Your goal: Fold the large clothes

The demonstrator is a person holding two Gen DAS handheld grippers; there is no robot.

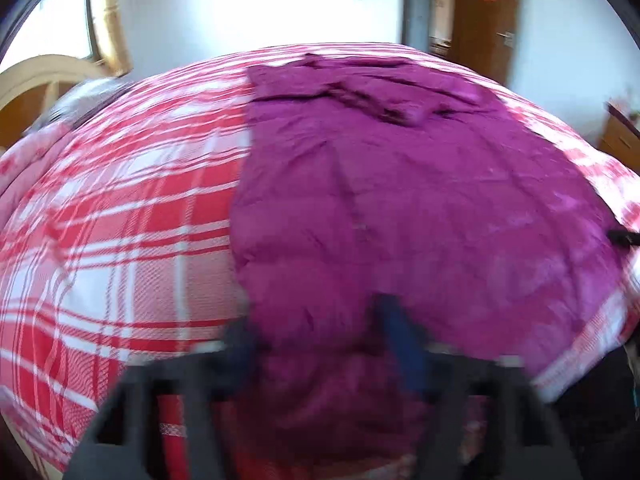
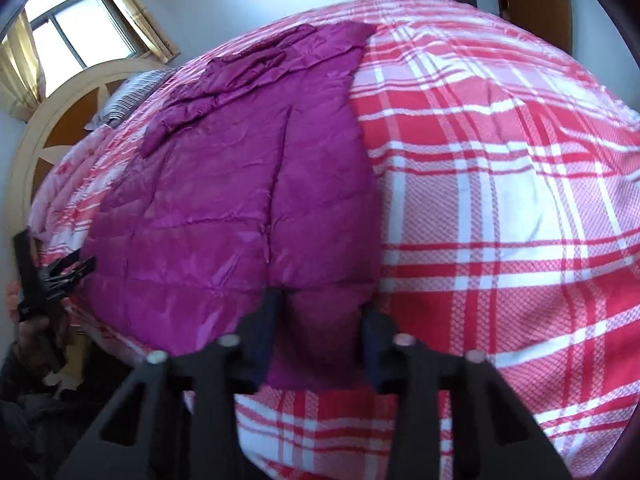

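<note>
The step in hand looks like the grasp of the hem, ready for the first lengthwise fold. A magenta quilted coat (image 1: 400, 184) lies spread flat on a bed (image 1: 120, 240) covered in red and white plaid, its hem at the bed's near edge and its collar end with loosely bunched sleeves toward the far edge. Seen from the right wrist, the coat (image 2: 240, 200) runs from the near edge toward the corner by the curved cream headboard (image 2: 60, 120).

The left claw (image 1: 316, 332) sits at the near hem, on the corner nearest the headboard side of the bed. Magenta cloth fills the space between its two dark fingers; the view is blurred, so the pinch is probably made, though I cannot see the pads bite. The right claw (image 2: 320, 320) sits at the hem's other near corner, where the coat's side edge meets bare plaid. Its fingers stand either side of a fold of the magenta cloth and appear clenched on it.

In the right wrist view the left claw (image 2: 76, 266) shows as a dark pincer at the coat's far hem corner, with the person's hand (image 2: 20, 308) behind it, well apart from the right one.

The next move, as I judge it, calls for both corners to rise together and travel toward the collar, keeping the hem taut between them so the padded cloth doubles over without sagging or twisting.
</note>
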